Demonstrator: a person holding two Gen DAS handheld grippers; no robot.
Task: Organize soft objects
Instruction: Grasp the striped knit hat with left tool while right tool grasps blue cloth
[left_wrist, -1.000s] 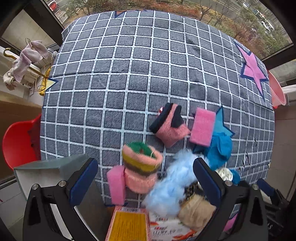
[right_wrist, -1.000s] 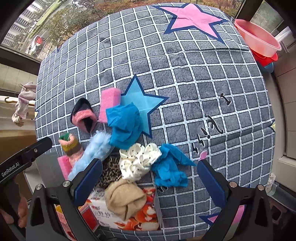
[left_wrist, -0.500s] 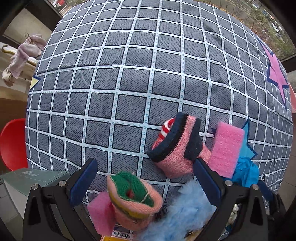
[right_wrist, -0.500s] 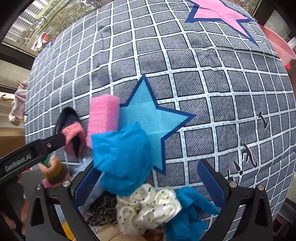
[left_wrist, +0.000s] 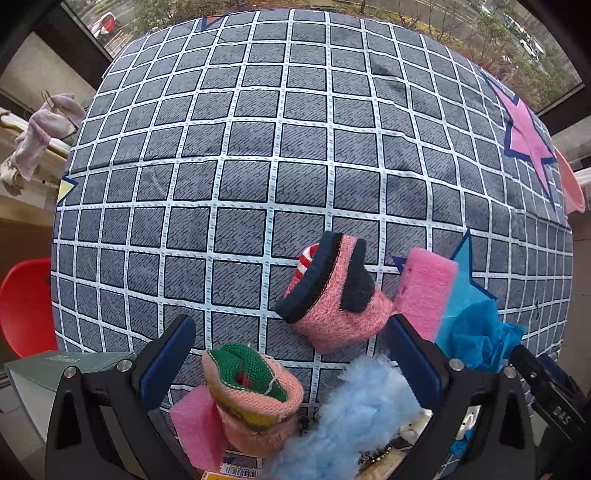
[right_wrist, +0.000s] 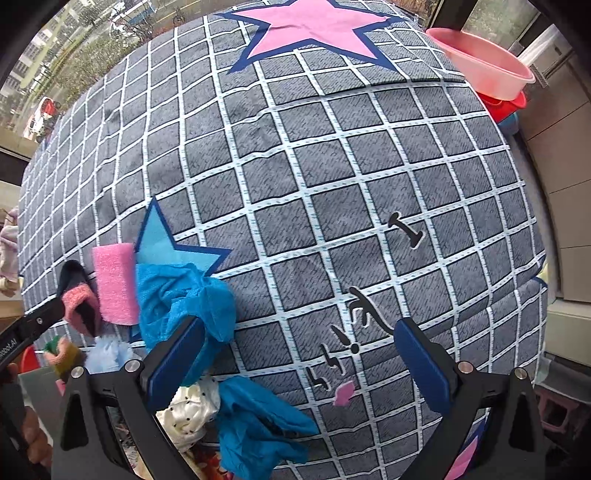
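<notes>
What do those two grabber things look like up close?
Both look alike. The left gripper and the right gripper each have a black frame shaped like a wide fork, with two fingers faced in dark blue pads and small silver screws on the frame. Seen from the right camera, the left one carries white lettering on its side.

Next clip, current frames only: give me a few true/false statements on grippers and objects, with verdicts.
1. Both the left gripper and right gripper are open. True.
2. The right gripper holds the blue cloth. False: it holds nothing.
3. The pink sponge lies beside the pink-and-navy sock. True.
4. The pink basin sits among the soft items. False: it is off the far edge of the bedspread.
</notes>
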